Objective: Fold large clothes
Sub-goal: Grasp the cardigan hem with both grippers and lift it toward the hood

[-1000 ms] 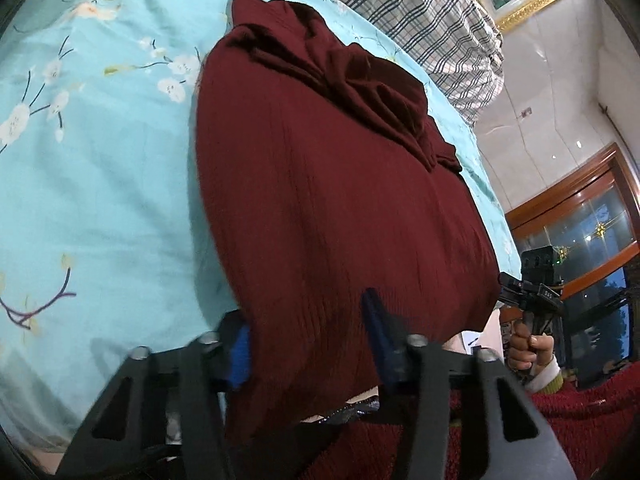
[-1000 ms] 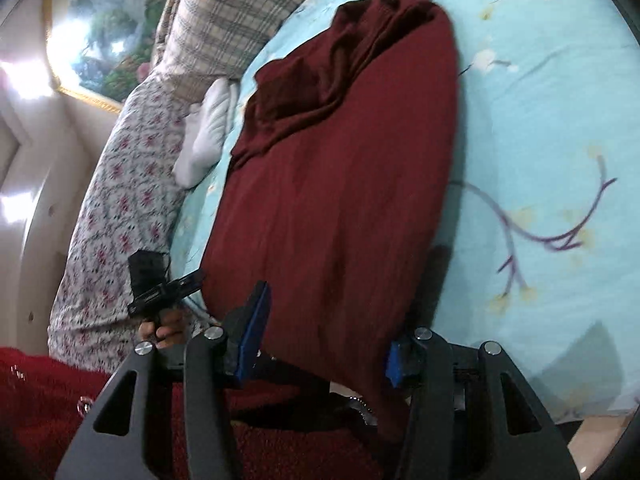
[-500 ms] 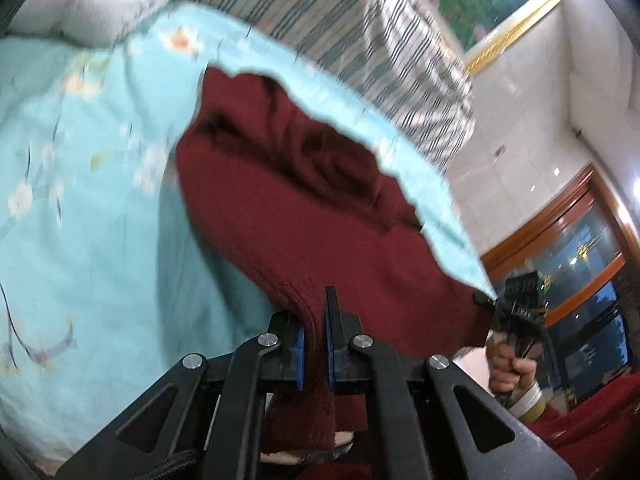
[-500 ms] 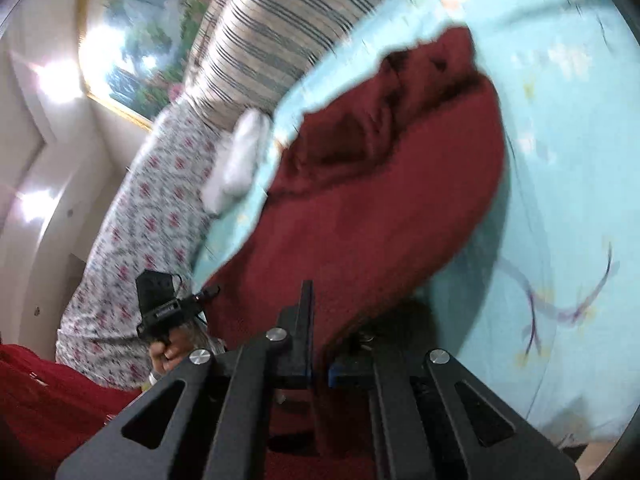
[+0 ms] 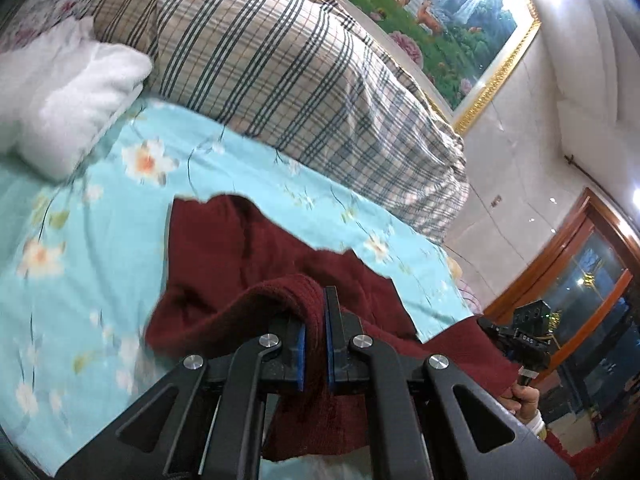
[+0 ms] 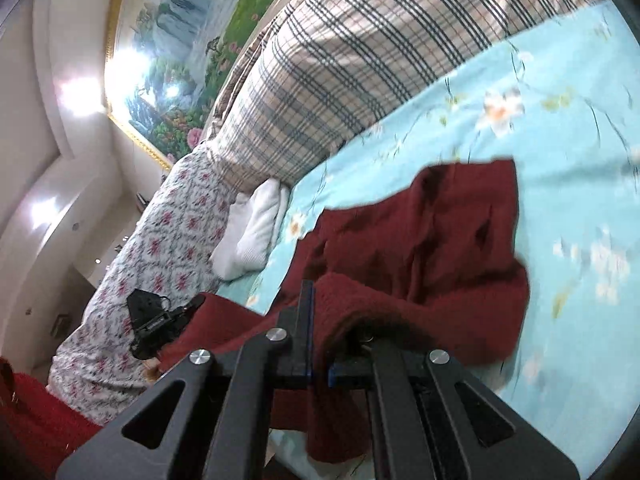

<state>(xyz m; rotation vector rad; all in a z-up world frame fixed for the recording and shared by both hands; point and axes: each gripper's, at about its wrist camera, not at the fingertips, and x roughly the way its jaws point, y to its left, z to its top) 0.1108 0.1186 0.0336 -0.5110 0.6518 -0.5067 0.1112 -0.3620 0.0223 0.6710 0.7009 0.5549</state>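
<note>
So that the near edge can be folded over, the left gripper (image 5: pixel 314 350) and right gripper (image 6: pixel 318 354) each pinch the red sweater (image 5: pixel 224 256) lying on the blue bed sheet (image 5: pixel 80 248).

A bed covered in a light blue sheet (image 5: pixel 100 248) printed with white and orange blossoms carries everything. Lying on it, a dark red knitted garment (image 5: pixel 224 248) is spread with its near edge raised off the sheet. At the head, a large plaid pillow (image 5: pixel 280 68) rests on the sheet, with a white folded towel (image 5: pixel 68 100) just beside it and a floral-patterned quilt (image 6: pixel 160 248) beyond.
</note>
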